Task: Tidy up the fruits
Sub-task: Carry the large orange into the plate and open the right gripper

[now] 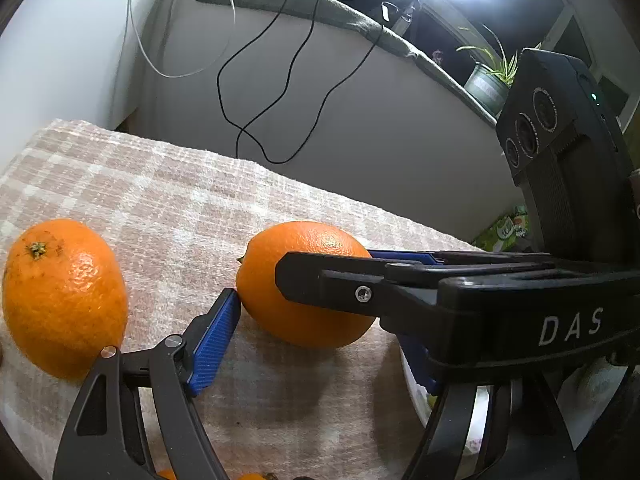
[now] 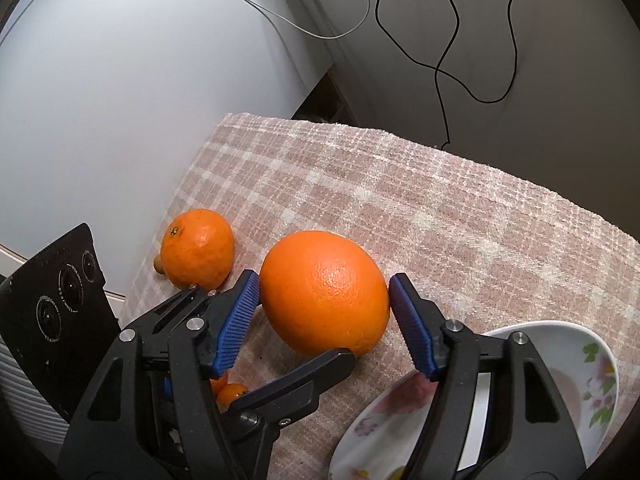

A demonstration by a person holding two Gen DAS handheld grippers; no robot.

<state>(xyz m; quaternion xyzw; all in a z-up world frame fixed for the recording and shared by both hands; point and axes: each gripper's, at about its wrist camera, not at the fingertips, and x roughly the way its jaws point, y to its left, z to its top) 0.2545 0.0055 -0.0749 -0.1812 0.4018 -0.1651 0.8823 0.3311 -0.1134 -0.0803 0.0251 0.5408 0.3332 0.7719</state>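
A large orange [image 2: 326, 294] lies on the checked cloth [image 2: 440, 208]. My right gripper [image 2: 324, 324] has its blue pads [image 2: 236, 324] closed on both sides of the orange. In the left wrist view the same orange [image 1: 280, 312] sits ahead, with the right gripper's black finger [image 1: 328, 286] across it. My left gripper's [image 1: 320, 336] left blue pad [image 1: 212, 344] touches the orange's near left side; its right finger is hidden behind the other gripper. A second, smaller orange [image 1: 64, 296] lies to the left, also in the right wrist view [image 2: 198, 248].
A white flowered plate [image 2: 560, 364] sits at the near right of the cloth. Small orange fruits [image 2: 230, 394] lie under the right gripper. Black cables [image 1: 280, 80] hang on the grey wall behind. The left gripper's camera body [image 2: 60, 312] is at the left.
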